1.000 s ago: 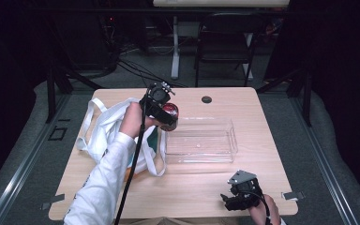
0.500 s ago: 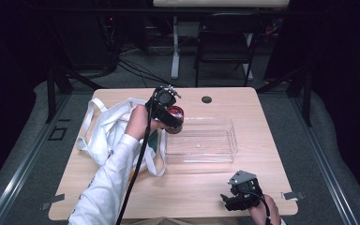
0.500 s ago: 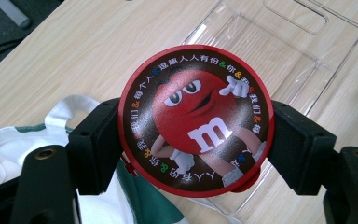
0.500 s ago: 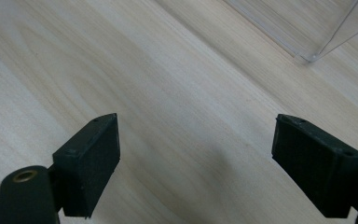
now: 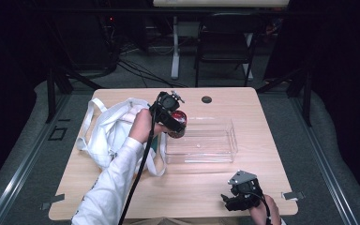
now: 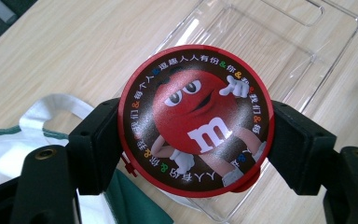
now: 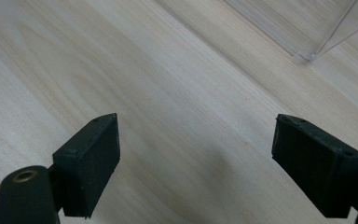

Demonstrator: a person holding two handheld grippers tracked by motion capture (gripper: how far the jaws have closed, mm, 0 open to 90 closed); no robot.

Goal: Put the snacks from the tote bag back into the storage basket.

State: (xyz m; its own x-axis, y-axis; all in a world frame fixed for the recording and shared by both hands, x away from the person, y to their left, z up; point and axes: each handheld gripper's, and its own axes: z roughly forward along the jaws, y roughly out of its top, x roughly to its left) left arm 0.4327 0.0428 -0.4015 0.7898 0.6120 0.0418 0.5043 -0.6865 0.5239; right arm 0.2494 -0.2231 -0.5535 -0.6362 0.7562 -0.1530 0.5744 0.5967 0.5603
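Note:
My left gripper [image 5: 174, 123] is shut on a round red candy tin [image 6: 196, 120] printed with a red cartoon figure; both pads press its rim. It hangs above the left end of a clear plastic tray [image 5: 201, 140] in the middle of the table. From the left gripper view the tray [image 6: 279, 46] lies just beyond and under the tin. My right gripper [image 5: 239, 199] rests near the table's front edge, right of centre. Its jaws [image 7: 196, 163] stand wide open over bare wood with nothing between them.
A white cloth tote bag [image 5: 110, 133] with green trim lies crumpled on the table's left half, under my left forearm. A small dark round cap [image 5: 206, 99] sits near the far edge. A tray corner [image 7: 307, 56] lies ahead of my right gripper.
My left gripper has carried the red tin slightly to the right, from over the bag's edge to above the tray's left end. The right gripper has stayed where it was.

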